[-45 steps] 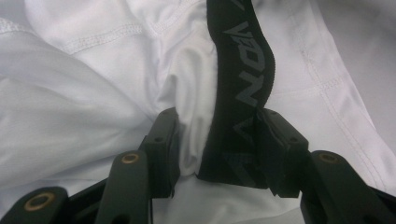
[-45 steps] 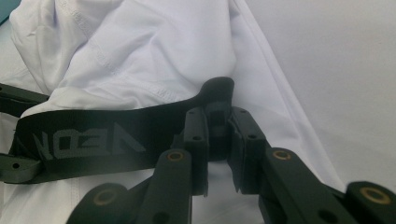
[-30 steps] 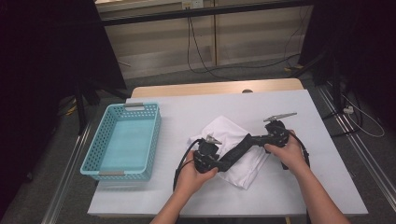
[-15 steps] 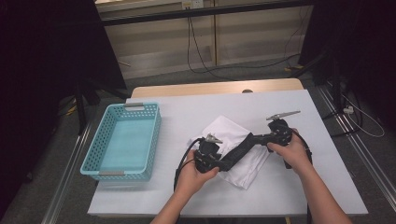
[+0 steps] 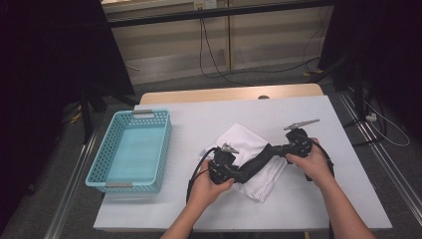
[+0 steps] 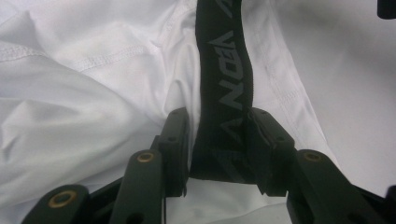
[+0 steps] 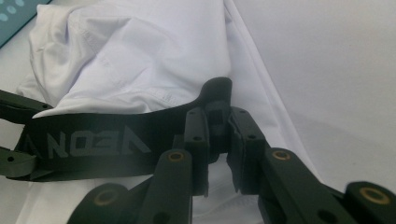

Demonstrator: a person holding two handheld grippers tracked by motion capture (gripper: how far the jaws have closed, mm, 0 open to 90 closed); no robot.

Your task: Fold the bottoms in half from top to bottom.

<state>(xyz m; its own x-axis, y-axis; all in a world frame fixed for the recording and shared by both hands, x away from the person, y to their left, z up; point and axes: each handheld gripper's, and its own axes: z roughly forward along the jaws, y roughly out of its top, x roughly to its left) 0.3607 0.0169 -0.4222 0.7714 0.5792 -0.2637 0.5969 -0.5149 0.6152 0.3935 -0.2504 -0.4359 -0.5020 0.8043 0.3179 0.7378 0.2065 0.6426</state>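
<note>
Open tabletop (image 5: 348,199) lies right of and in front of the white garment (image 5: 249,149), and behind it too. On the left the blue basket (image 5: 130,149) blocks that edge, with a bare strip between its wall and the cloth.

Black left gripper (image 5: 234,173), brass-coloured rivets; black right gripper (image 5: 278,149), grey plate, trailing black cable

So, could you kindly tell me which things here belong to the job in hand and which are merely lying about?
In the job:
- white garment
- its black waistband
- left gripper
- right gripper

Lying about:
- turquoise basket
- floor cables
</note>
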